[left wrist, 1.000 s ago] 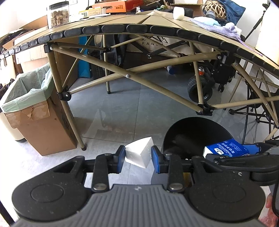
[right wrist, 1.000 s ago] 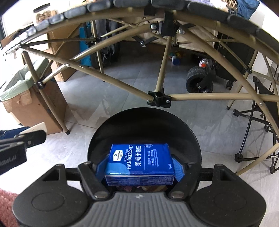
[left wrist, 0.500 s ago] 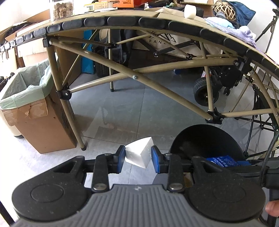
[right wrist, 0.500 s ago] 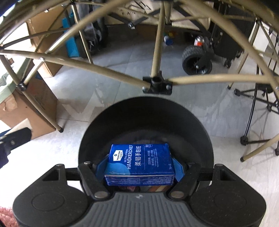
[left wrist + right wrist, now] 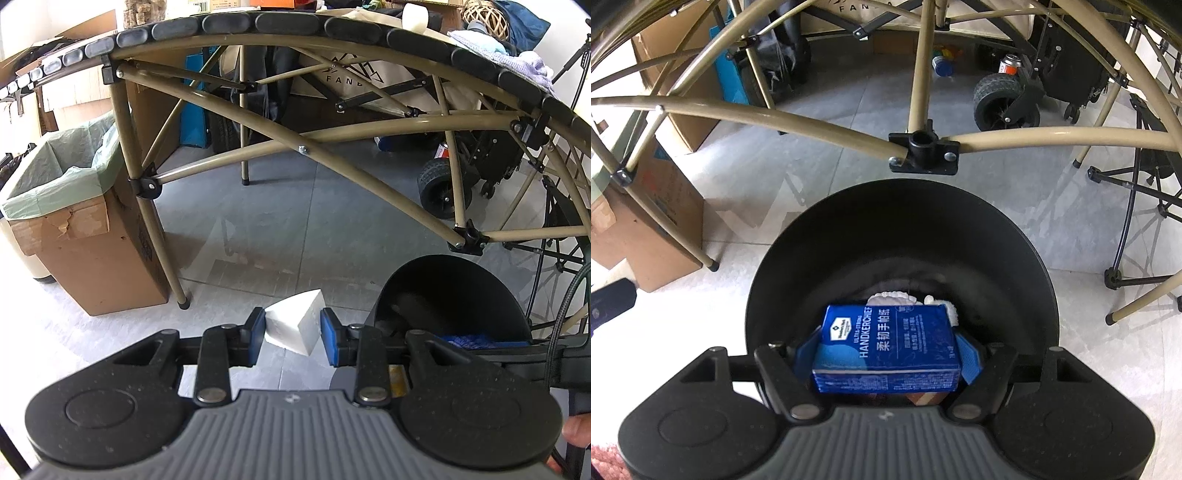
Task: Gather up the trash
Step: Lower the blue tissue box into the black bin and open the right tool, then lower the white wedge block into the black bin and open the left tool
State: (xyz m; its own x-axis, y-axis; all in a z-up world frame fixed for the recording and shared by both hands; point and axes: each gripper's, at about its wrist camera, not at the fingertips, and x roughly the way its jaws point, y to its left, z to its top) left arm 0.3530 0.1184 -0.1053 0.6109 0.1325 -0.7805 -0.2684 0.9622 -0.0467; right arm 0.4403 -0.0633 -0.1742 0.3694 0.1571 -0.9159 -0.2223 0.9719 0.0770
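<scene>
In the left wrist view my left gripper is shut on a white wedge-shaped block, pinched between its blue pads above the tiled floor. To its right stands a round black bin. In the right wrist view my right gripper is shut on a blue handkerchief pack, held flat inside the mouth of the black bin. White crumpled trash lies at the bin's bottom, just beyond the pack. The left gripper's tip shows at the left edge.
A tan folding-table frame arches over the floor, and one of its joints hangs just beyond the bin. A cardboard box lined with a green bag stands at the left. A wheeled cart and black stand legs crowd the right.
My right gripper has sunk with the blue pack into the bin's mouth and tilted further down, so the white trash inside now shows. The left gripper still holds the white block, shifted slightly.
</scene>
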